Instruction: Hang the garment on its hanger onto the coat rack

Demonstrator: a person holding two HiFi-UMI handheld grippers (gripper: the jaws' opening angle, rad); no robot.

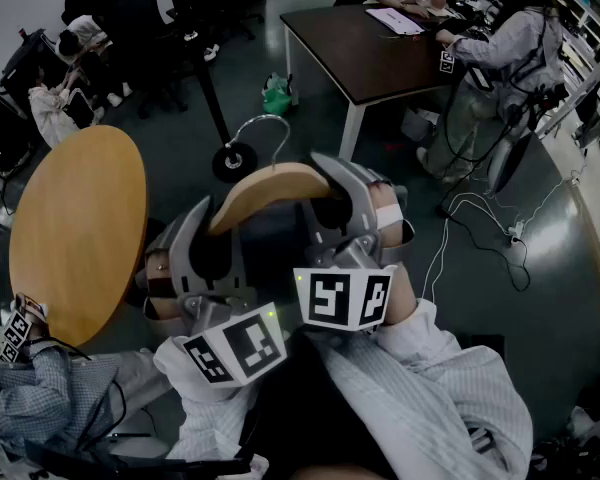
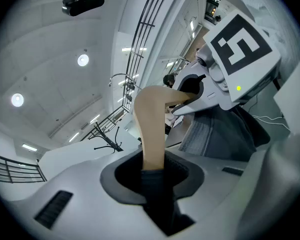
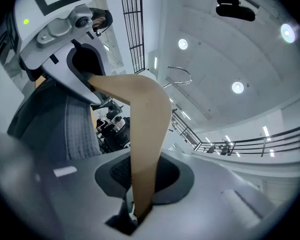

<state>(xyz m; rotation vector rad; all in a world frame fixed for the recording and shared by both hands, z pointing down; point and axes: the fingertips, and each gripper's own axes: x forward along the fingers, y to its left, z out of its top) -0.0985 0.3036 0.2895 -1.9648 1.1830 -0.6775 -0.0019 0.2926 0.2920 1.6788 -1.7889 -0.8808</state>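
Note:
A curved wooden hanger (image 1: 275,190) with a metal hook (image 1: 263,128) is held up in front of me, a dark grey garment (image 1: 280,236) draped under it. My left gripper (image 1: 215,236) is shut on the hanger's left arm, and my right gripper (image 1: 340,196) is shut on its right arm. In the left gripper view the wooden arm (image 2: 150,129) rises from between the jaws with dark cloth (image 2: 157,194) below it. The right gripper view shows the other arm (image 3: 147,134) clamped the same way. The black coat rack (image 1: 205,78) stands on the floor beyond the hook, its round base (image 1: 230,160) just behind.
A round wooden table (image 1: 75,228) lies at my left. A dark rectangular table (image 1: 380,53) stands at the back right with people around it. Black chairs and bags fill the back left. White cables (image 1: 480,230) trail on the floor at right. A green object (image 1: 277,96) sits near the rack.

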